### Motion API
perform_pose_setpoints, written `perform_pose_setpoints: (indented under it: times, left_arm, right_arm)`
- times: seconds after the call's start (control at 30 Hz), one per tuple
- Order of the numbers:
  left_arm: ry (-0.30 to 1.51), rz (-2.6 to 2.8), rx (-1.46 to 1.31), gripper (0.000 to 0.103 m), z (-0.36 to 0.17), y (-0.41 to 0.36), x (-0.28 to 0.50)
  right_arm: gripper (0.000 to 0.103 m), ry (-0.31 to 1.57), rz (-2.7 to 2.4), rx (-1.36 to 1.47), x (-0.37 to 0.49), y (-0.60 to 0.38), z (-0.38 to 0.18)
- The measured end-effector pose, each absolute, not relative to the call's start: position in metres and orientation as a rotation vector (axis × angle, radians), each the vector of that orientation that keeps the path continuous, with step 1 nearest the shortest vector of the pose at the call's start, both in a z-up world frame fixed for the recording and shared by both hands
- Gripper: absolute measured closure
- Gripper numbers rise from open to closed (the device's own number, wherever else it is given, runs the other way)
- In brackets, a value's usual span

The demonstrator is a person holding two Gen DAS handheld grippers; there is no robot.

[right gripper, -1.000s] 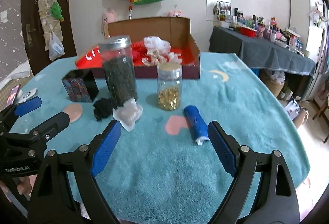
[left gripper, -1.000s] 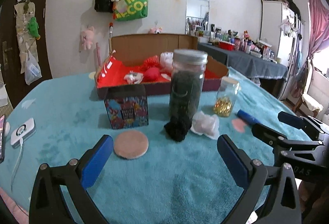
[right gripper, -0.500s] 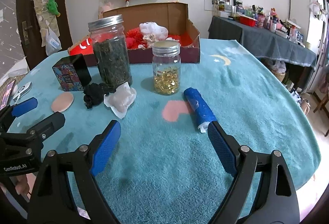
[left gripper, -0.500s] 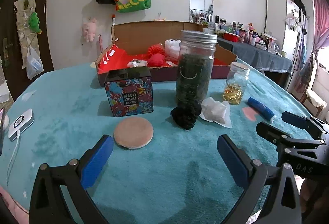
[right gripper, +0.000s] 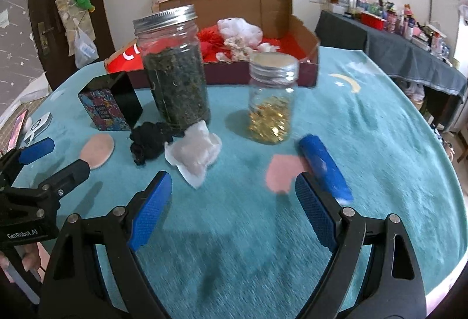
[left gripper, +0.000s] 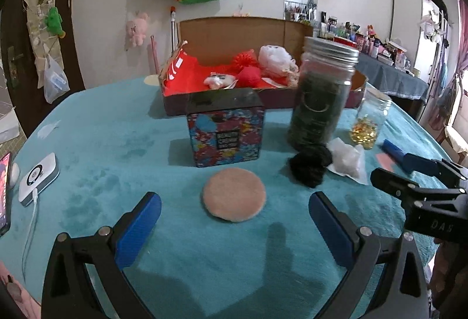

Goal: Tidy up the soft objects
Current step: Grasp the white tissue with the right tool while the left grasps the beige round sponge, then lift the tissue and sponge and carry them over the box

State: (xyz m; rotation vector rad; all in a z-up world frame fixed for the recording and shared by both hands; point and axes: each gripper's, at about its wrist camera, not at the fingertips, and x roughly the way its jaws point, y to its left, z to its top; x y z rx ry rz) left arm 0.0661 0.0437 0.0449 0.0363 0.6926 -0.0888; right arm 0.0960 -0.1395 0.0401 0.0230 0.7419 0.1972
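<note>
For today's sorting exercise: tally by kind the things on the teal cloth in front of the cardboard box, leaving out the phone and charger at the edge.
Jars: 2 – tall jar, small jar
Tins: 1 – tin
Soft items: 4 – pink puff, black scrunchie, white pouch, blue roll
Total: 7

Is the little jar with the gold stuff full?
No. The small jar holds gold pieces only in its lower half; the glass above is empty.
</note>
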Motion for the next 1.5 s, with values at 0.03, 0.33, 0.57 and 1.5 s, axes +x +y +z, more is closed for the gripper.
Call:
perform_pose_setpoints:
  times: [0.03, 0.33, 0.57, 1.5]
  left_arm:
    - [0.700, -0.093, 0.040, 0.003, 0.045, 0.045, 0.069]
    - [0.818, -0.183, 0.101, 0.039, 0.030, 0.045, 0.098]
    - [0.817, -0.235, 0.101, 0.067, 0.029, 0.039, 0.095]
    - [0.820, -0.271, 0.038, 0.071, 0.047, 0.052, 0.097]
  right_arm:
    - [0.016, 0.752, 0.200, 0.018, 0.101, -0.137, 0.040]
    - [0.025, 0.864, 0.250, -0.054, 0.139, -0.112, 0.033]
    - [0.089, 0.863, 0.375, -0.041, 0.136, -0.110, 0.032]
    - [0.092, 0.848, 0.441, 0.058, 0.123, -0.139, 0.050]
